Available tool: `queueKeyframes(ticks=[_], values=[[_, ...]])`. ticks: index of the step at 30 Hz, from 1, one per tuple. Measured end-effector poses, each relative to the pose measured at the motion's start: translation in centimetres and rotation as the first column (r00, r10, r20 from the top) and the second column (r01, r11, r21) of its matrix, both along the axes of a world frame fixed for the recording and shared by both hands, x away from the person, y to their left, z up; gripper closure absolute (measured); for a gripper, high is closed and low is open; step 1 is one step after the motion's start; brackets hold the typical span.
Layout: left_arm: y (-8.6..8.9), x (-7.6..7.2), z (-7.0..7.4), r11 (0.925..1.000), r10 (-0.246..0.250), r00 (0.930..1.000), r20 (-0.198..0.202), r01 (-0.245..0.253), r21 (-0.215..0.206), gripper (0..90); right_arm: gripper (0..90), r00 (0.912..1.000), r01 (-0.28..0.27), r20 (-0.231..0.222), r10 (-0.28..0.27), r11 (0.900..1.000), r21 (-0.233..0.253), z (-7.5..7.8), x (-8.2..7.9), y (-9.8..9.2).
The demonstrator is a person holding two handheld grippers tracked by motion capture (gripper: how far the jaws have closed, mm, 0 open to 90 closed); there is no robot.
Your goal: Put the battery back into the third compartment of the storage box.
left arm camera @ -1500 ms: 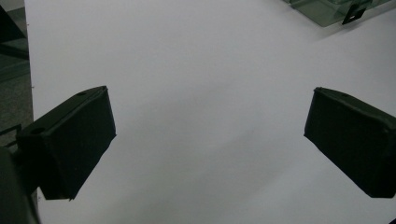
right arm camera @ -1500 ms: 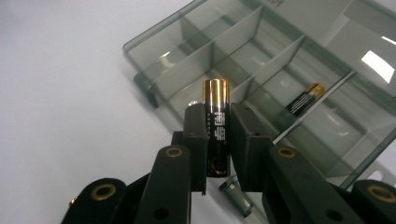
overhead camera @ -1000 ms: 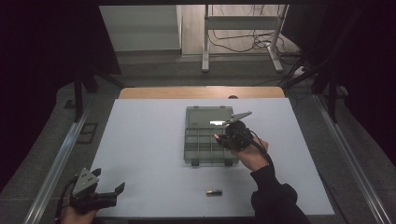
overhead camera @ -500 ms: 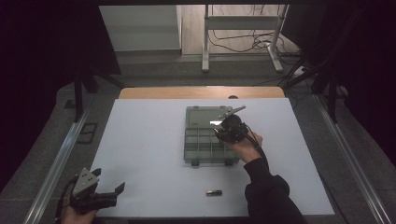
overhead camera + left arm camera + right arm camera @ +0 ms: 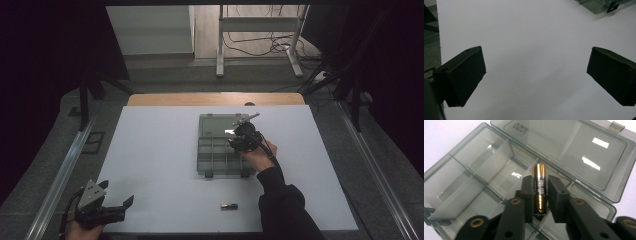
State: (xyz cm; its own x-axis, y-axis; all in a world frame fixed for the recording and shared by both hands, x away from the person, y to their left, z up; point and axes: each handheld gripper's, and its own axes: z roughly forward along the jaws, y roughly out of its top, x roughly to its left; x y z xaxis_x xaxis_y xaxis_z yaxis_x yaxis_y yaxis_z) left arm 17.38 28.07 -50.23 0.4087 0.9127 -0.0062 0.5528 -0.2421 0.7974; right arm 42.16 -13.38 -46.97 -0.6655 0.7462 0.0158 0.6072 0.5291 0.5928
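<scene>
Loose battery lies on table before organiser box.

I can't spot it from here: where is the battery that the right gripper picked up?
In the right gripper view the battery is clamped between the right gripper jaws, over the open compartment box, near the hinged lid.

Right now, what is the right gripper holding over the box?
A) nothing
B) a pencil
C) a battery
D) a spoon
C: in the right gripper view, the right gripper has its jaws closed on a shiny battery, held above the open box.
</scene>
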Motion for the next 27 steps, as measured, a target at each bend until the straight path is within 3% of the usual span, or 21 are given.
queueKeyframes(ticks=[6, 13, 18, 27], values=[[0.0, 0.0, 0.0, 1.0, 0.0, 1.0, 0.0, 0.0, 0.001, 2.3, 50.1, 0.9996, -0.011, 0.024, 0.011, 1.0, 0.007, 0.6, -0.7, -0.3], [0.0, 0.0, 0.0, 1.0, 0.001, 1.0, -0.001, -0.001, 0.002, 2.3, 27.9, 0.9957, -0.083, 0.043, 0.082, 0.996, 0.031, 1.3, -1.8, -0.8], [-0.1, 0.0, 0.0, 1.0, 0.001, 1.0, -0.001, -0.001, 0.003, 2.4, 14.4, 0.9904, -0.121, 0.068, 0.12, 0.993, 0.006, 1.6, -2.9, -0.8], [-0.1, 0.0, 0.0, 1.0, -0.001, 1.0, 0.001, 0.001, 0.005, 2.4, 3.7, 0.9769, -0.2, 0.08, 0.198, 0.98, 0.008, 2.3, -5.1, -0.6]])
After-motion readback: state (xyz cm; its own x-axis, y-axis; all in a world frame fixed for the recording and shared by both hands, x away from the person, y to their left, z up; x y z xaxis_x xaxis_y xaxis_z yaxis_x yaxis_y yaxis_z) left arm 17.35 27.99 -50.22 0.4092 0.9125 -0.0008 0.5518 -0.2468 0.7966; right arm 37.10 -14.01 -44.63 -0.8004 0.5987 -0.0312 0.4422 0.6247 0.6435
